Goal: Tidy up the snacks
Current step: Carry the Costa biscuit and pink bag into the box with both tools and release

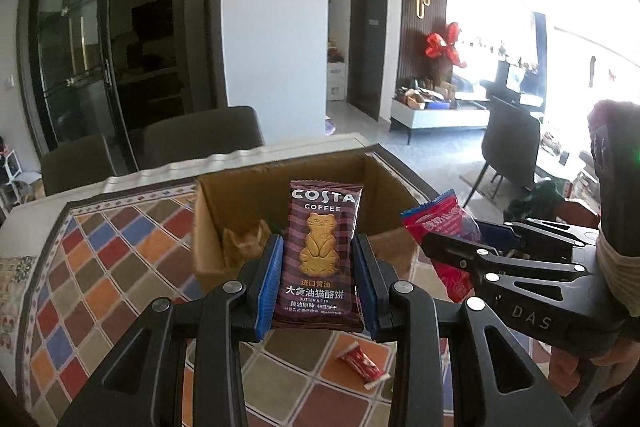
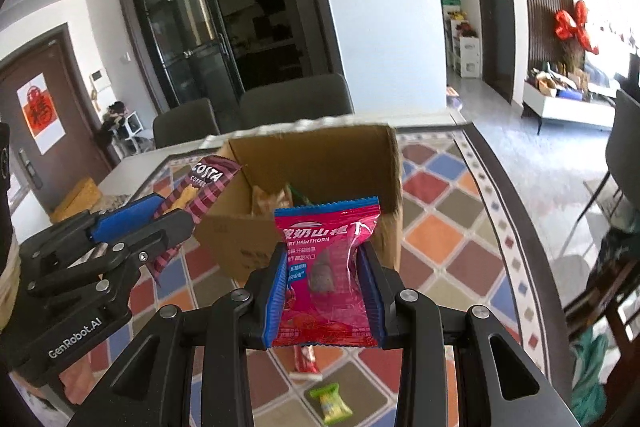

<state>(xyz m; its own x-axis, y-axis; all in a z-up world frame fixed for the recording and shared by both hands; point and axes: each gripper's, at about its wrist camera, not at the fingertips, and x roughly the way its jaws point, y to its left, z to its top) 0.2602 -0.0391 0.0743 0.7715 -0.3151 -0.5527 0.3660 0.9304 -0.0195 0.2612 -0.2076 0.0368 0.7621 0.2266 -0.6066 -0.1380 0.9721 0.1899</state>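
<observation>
My left gripper (image 1: pixel 318 267) is shut on a maroon Costa Coffee biscuit packet (image 1: pixel 320 251), held upright just in front of an open cardboard box (image 1: pixel 208 227). My right gripper (image 2: pixel 326 275) is shut on a pink yogurt hawthorn packet (image 2: pixel 330 267), held above the table before the same box (image 2: pixel 240 243). Each gripper shows in the other's view: the right one (image 1: pixel 444 247) at the right with the pink packet (image 1: pixel 436 223), the left one (image 2: pixel 160 219) at the left with the Costa packet (image 2: pixel 200 191). The box holds some snacks (image 2: pixel 276 199).
The table has a colourful diamond-patterned cloth (image 1: pixel 100 259). A small red packet (image 1: pixel 362 367) lies on it below my left gripper; it also shows in the right wrist view (image 2: pixel 306 363) next to a green candy (image 2: pixel 332 403). Dark chairs (image 2: pixel 296 99) stand behind the table.
</observation>
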